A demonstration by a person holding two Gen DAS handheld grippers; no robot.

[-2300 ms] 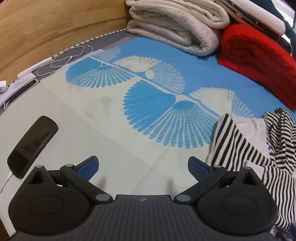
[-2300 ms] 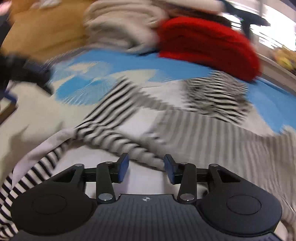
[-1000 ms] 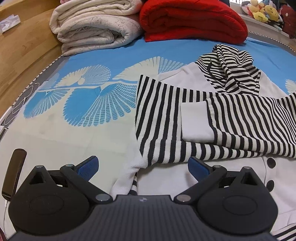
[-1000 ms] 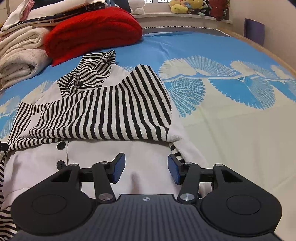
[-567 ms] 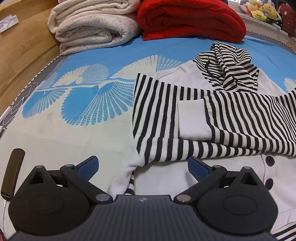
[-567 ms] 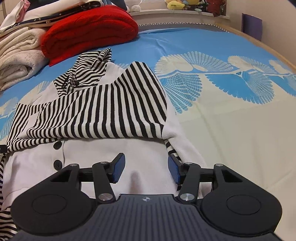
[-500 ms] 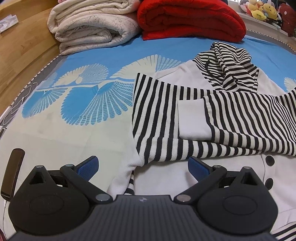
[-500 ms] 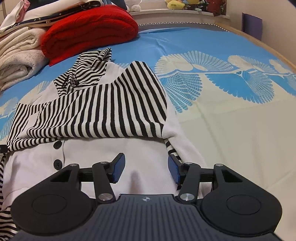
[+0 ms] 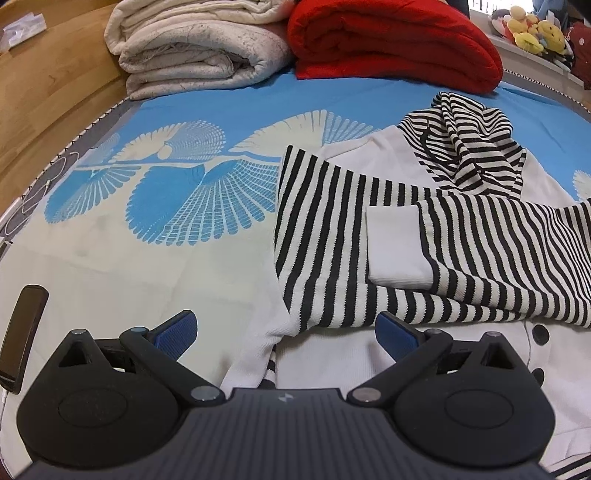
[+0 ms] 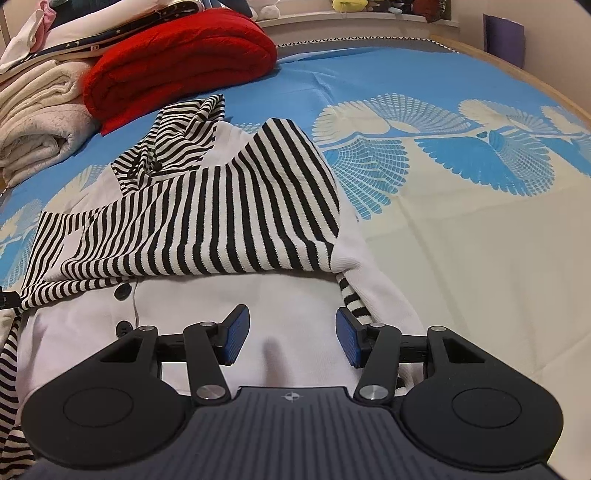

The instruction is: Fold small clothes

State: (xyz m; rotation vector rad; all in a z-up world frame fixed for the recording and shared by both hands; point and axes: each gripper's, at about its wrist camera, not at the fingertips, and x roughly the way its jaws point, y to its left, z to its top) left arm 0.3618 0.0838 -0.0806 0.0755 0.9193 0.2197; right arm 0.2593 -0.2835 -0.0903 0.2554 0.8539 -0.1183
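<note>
- A small white knit cardigan with black-and-white striped sleeves, a striped hood and dark round buttons (image 9: 369,354) (image 10: 258,302) lies face-up on the blue-and-cream bedspread printed with fan-shaped motifs (image 9: 177,206) (image 10: 461,229); both striped sleeves are folded inward across the chest, one overlapping the other, with a plain white cuff (image 9: 397,247) lying on top of the stripes; the hood sits bunched at the far end of the garment.
- The left gripper (image 9: 286,334) hovers low over the cardigan's near hem at its left edge; its blue-padded fingers are spread wide with nothing between them but cloth below; whether they touch the fabric cannot be told.
- The right gripper (image 10: 291,338) hangs over the white front panel near the hem, just beside the button row; its blue pads stand parted and empty, the right pad close to a striped trim at the garment's side.
- A folded red knitted blanket (image 9: 391,40) (image 10: 177,55) lies beyond the hood; a stack of folded cream blankets (image 9: 192,48) (image 10: 37,110) sits just beside it.
- A black smartphone with a white cable (image 9: 22,332) rests on the bedspread left of the left gripper; a wooden bed frame (image 9: 48,96) borders that side; soft toys (image 9: 532,33) line a far ledge.
</note>
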